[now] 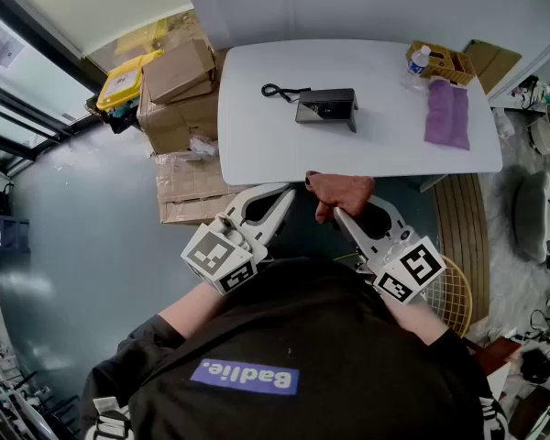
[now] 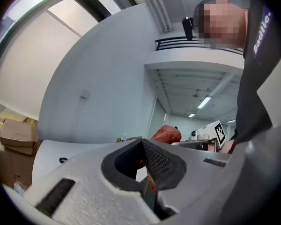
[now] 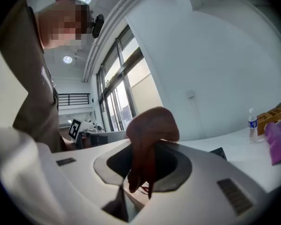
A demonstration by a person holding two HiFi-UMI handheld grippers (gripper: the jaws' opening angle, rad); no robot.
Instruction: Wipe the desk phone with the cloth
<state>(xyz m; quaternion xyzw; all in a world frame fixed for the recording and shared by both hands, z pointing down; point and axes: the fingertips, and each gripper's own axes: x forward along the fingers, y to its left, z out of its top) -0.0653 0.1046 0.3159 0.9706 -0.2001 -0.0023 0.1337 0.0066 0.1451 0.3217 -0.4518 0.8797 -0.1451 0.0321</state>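
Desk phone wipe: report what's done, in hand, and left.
Done: the right gripper is shut on the reddish cloth. In hand: the cloth is held at the near edge of the table, short of the desk phone. Left: reaching the phone and, it seems, all the wiping. The left gripper is shut, empty.

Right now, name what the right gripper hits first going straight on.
Probably the white table's near edge, ahead of the right gripper and its clamped cloth; height is unclear, so it might pass over.
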